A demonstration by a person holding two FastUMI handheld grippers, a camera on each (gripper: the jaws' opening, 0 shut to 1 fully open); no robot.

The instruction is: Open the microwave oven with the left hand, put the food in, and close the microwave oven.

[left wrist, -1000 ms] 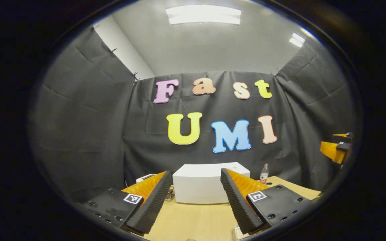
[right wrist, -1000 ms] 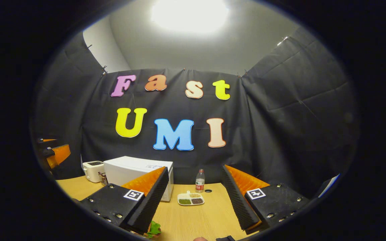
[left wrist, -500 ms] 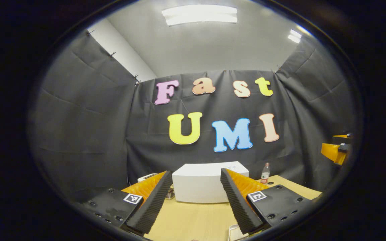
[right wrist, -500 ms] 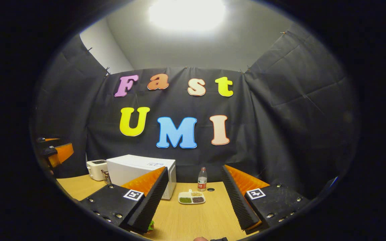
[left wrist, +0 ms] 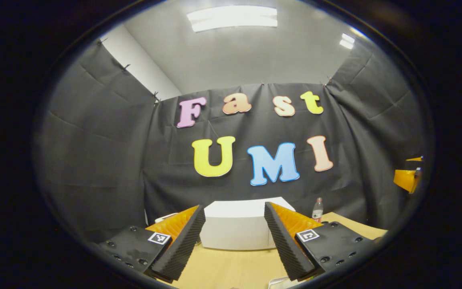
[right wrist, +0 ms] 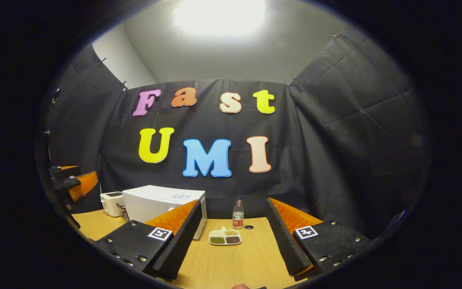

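Observation:
The white microwave [left wrist: 235, 224] stands at the back of the wooden table [left wrist: 231, 267], straight ahead between the fingers of my left gripper [left wrist: 235, 245], which is open, holds nothing and is well short of it. In the right gripper view the microwave [right wrist: 161, 202] sits left of centre with its door shut. My right gripper [right wrist: 233, 245] is open over the table [right wrist: 231, 261] with nothing between its fingers. A small divided dish of beans and grains [right wrist: 225, 237] lies ahead of it. Each gripper also shows at the other view's edge: the right gripper [left wrist: 407, 178], the left gripper [right wrist: 72, 182].
A white toaster [right wrist: 110, 202] stands left of the microwave. A clear bottle [right wrist: 238, 214] with a red label stands at the back, also seen as the bottle [left wrist: 317, 209] right of the microwave. A white edge [left wrist: 280, 282] peeks in at the table's near side.
Both views have shifted slightly. The leafy green food at the bottom of the right gripper view has slipped out of sight. Both grippers stay open.

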